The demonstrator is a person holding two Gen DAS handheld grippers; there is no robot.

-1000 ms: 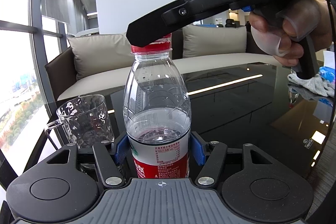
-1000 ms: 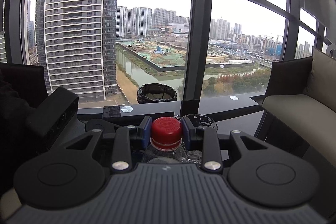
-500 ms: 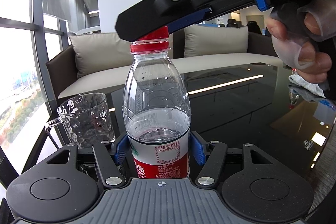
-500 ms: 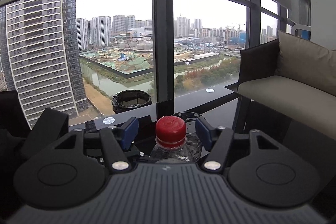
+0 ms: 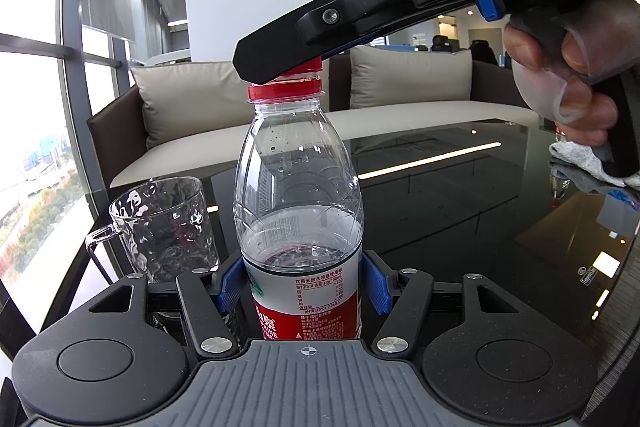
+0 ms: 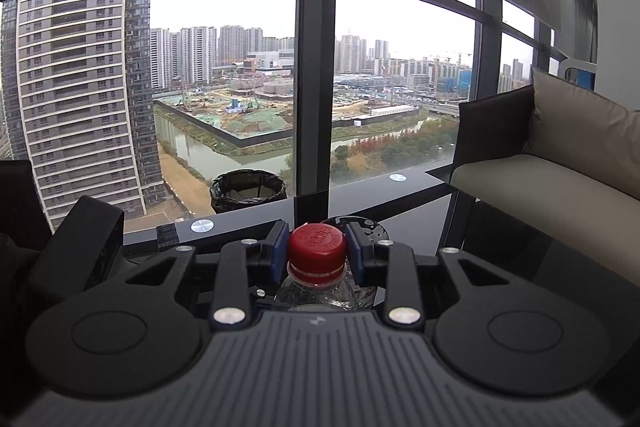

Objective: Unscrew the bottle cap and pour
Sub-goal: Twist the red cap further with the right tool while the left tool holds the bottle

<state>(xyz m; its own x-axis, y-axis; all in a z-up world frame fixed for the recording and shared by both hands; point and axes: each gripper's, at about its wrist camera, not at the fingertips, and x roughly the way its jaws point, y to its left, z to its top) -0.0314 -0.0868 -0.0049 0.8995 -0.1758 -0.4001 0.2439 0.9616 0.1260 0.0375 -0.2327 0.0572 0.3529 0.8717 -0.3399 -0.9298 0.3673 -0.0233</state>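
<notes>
- Left gripper clamps the bottle upright on the table, steadying it against twisting
- Right gripper pinches the cap; glass waits just beside for pouring

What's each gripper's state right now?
Left gripper: shut on the water bottle, low on its body.
Right gripper: shut on the red cap, pads against both sides.
</notes>
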